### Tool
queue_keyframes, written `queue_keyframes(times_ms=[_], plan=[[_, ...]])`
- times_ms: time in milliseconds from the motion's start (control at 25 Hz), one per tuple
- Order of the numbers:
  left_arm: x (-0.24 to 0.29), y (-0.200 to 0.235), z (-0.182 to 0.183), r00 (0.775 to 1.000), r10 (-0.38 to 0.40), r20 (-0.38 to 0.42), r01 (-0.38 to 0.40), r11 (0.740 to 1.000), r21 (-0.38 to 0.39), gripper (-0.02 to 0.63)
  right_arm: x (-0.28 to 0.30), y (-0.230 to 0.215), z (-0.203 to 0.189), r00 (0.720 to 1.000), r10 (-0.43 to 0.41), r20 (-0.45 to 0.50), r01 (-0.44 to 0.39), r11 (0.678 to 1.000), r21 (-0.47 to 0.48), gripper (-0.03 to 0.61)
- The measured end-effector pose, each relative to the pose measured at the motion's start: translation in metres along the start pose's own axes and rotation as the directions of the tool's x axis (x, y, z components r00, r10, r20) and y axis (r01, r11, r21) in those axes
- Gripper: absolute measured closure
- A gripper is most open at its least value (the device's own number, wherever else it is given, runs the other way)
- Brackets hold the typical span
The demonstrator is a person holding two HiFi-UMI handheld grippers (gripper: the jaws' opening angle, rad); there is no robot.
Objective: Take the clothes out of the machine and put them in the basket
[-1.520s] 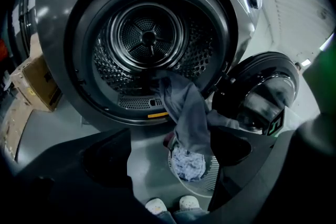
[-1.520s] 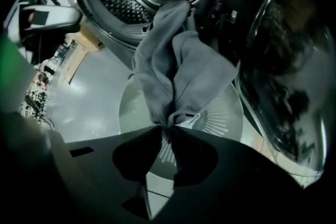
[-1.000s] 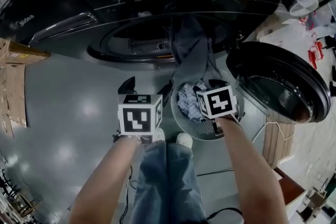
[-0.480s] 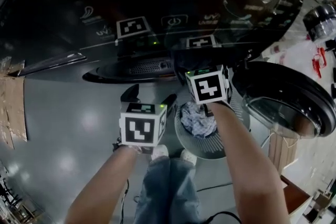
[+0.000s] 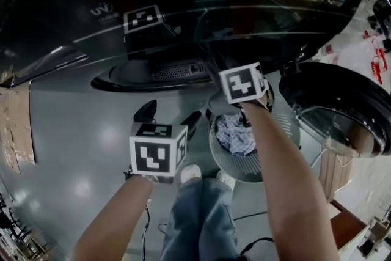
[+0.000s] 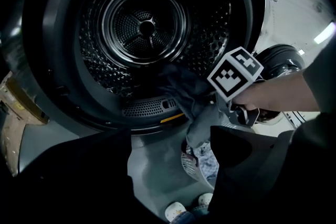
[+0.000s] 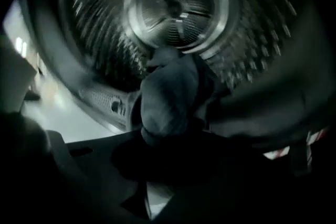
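Fingers of right gripper (image 7: 168, 144) just closing on grey garment (image 7: 170, 92) at machine (image 7: 178, 8) mouth, left gripper (image 6: 170, 139) fingers apart, empty

Right tool (image 7: 168, 142) reached the machine (image 6: 55, 60), closing on garment (image 7: 169, 91).

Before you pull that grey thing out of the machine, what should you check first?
1. Right claw on the grey garment: ok, its jaws have just been closing with the cloth between them.
2. That garment clear of the drum: not ok, part lies inside.
3. Basket under the garment: ok.
4. Door swung aside: ok.
5. Left claw open and empty: ok.
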State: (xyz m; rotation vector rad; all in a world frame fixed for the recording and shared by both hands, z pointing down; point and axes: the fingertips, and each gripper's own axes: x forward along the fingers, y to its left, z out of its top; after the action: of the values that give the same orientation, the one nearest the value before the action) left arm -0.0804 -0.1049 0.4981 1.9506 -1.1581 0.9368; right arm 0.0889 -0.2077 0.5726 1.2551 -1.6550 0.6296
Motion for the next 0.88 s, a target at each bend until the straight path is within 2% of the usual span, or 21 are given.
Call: queue_keyframes(times_ms=[80,160,280,400,640,880], plan=[[-0.002,-0.001,-0.005,1.0,0.004,-0.002,-0.004,1.0,-0.004,0.144,-0.007,0.014,0.001,0.99,0.137,0.035,-0.141,0.98,0.144,0.512],[-0.005,-0.003,-0.007,1.0,0.009,0.0,-0.009,1.0,-0.008,0.144,-0.018,0.025,0.003,0.976,0.205,0.071,-0.214,0.962,0.168,0.515],[-0.009,-0.008,-0.008,1.0,0.013,0.006,-0.013,0.999,-0.036,0.144,-0.04,0.016,-0.006,0.983,0.167,0.07,-0.175,0.977,0.126,0.515],[-0.014,-0.019,-0.007,1.0,0.012,0.011,-0.011,0.998,-0.064,0.144,-0.06,0.013,-0.019,0.979,0.189,0.076,-0.198,0.972,0.128,0.516],[-0.02,-0.041,-0.004,0.999,0.016,0.029,-0.013,0.997,-0.082,0.144,-0.091,0.012,-0.045,0.973,0.223,0.054,-0.226,0.971,0.072,0.517],[-0.026,-0.058,-0.006,0.999,0.019,0.04,-0.015,0.995,-0.101,0.144,-0.111,0.018,-0.076,0.967,0.255,-0.005,-0.255,0.967,0.017,0.518]])
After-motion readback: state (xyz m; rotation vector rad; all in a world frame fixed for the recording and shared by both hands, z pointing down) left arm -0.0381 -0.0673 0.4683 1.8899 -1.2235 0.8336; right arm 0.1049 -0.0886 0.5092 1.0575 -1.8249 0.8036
